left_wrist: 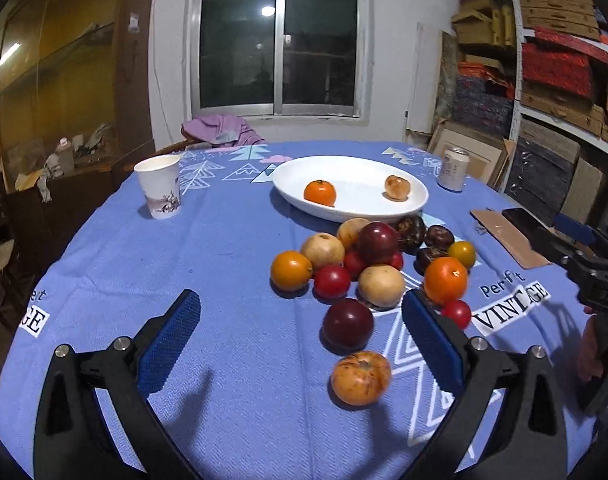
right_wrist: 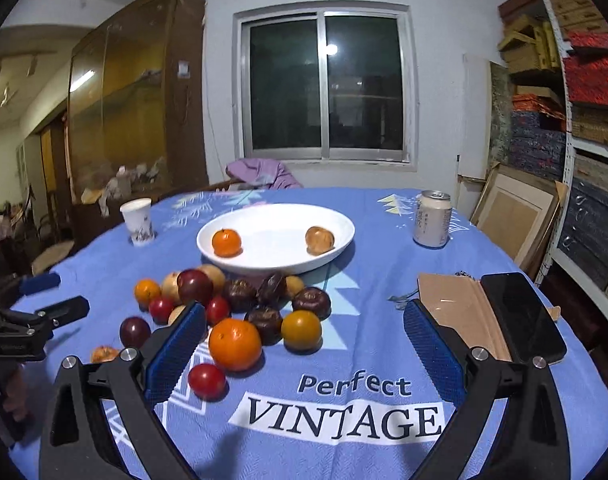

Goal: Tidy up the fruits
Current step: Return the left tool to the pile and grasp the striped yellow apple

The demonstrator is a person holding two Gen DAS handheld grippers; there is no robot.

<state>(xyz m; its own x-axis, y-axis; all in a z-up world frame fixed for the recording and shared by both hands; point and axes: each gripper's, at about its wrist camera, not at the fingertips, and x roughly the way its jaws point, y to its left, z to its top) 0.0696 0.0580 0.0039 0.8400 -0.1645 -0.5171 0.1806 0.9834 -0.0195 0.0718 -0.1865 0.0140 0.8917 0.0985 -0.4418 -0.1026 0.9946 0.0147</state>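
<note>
A white oval dish (left_wrist: 356, 210) (right_wrist: 344, 224) stands mid-table and holds a small orange (left_wrist: 320, 193) (right_wrist: 226, 242) and a brownish fruit (left_wrist: 397, 187) (right_wrist: 319, 240). In front of it lies a pile of fruit (left_wrist: 368, 264) (right_wrist: 240, 304): oranges, red tomatoes, dark plums, tan and dark brown fruits. A dark plum (left_wrist: 347, 324) and a speckled orange fruit (left_wrist: 360, 377) lie nearest my left gripper (left_wrist: 300, 312), which is open and empty above the cloth. My right gripper (right_wrist: 304, 320) is open and empty, right of a large orange (right_wrist: 235, 344) and a red tomato (right_wrist: 206, 380).
A blue printed cloth (left_wrist: 232, 280) (right_wrist: 384, 288) covers the table. A paper cup (left_wrist: 160, 186) (right_wrist: 138, 222) stands far left, a drink can (left_wrist: 454, 169) (right_wrist: 432, 218) far right. A phone (right_wrist: 522, 316) and brown card (right_wrist: 460, 308) lie at the right edge.
</note>
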